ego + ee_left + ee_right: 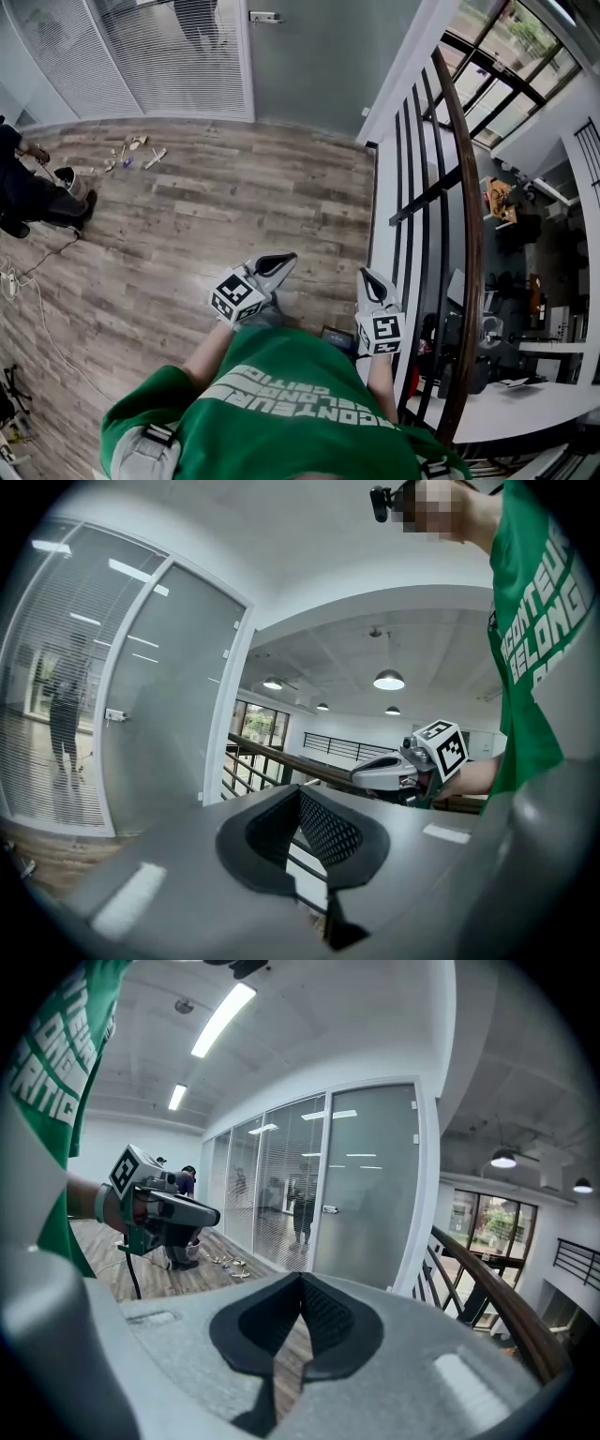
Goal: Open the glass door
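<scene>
The frosted glass door [319, 52] stands shut at the far end of the wooden floor, with a small metal handle [265, 16] on its left edge. It also shows in the left gripper view as door [169, 696] with handle [114, 715], and in the right gripper view as door [367, 1185] with handle [330, 1209]. My left gripper [278, 261] and right gripper [370, 277] are held side by side in front of my chest, well short of the door. Both point toward it. The left gripper [300, 794] and the right gripper [301, 1281] are shut with nothing between the pads.
A wooden handrail on black bars [469, 234] runs along my right, with an open drop beyond it. Glass partitions with blinds [141, 56] stand left of the door. A person [28, 192] crouches at the far left near scattered bits [131, 155] and cables [28, 291].
</scene>
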Action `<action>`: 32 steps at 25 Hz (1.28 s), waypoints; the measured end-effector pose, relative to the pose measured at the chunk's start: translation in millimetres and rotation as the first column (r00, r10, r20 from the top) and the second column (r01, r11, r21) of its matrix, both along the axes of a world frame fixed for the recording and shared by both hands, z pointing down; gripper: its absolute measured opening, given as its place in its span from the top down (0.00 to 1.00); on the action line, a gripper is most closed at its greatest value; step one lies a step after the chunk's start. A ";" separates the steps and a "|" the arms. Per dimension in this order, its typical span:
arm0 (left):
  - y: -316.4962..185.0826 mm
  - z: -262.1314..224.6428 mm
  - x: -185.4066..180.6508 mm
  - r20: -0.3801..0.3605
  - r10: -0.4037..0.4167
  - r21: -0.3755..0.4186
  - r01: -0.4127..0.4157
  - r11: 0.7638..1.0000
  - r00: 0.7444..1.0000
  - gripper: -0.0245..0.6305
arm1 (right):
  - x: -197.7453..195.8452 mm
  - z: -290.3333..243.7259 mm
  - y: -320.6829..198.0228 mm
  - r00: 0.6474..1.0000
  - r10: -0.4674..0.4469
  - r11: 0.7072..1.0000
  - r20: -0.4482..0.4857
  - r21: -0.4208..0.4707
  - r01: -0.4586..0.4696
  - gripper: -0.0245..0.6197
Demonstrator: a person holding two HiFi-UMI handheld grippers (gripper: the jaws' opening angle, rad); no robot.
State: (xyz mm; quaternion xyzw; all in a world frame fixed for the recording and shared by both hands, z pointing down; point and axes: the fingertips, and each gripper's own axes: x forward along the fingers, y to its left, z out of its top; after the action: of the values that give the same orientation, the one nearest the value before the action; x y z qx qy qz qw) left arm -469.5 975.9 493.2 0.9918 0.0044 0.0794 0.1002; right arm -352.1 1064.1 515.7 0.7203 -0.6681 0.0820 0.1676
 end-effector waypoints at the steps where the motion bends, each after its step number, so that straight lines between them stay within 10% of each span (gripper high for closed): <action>1: -5.6 -0.3 0.3 0.000 -0.002 -0.002 0.002 1.000 1.000 0.95 | 0.2 0.5 -6.5 1.000 -0.004 1.000 0.000 0.000 0.004 0.97; 32: -119.1 10.7 -11.3 -0.011 -0.020 -0.038 0.019 0.999 1.000 0.95 | -21.1 2.4 -123.1 0.998 -0.058 0.997 -0.021 -0.053 0.057 0.97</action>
State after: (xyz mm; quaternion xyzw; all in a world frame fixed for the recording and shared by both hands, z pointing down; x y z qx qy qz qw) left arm -480.8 856.8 503.9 0.9901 -0.0032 0.0727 0.1197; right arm -373.2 941.0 518.0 0.6969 -0.6844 0.0863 0.1963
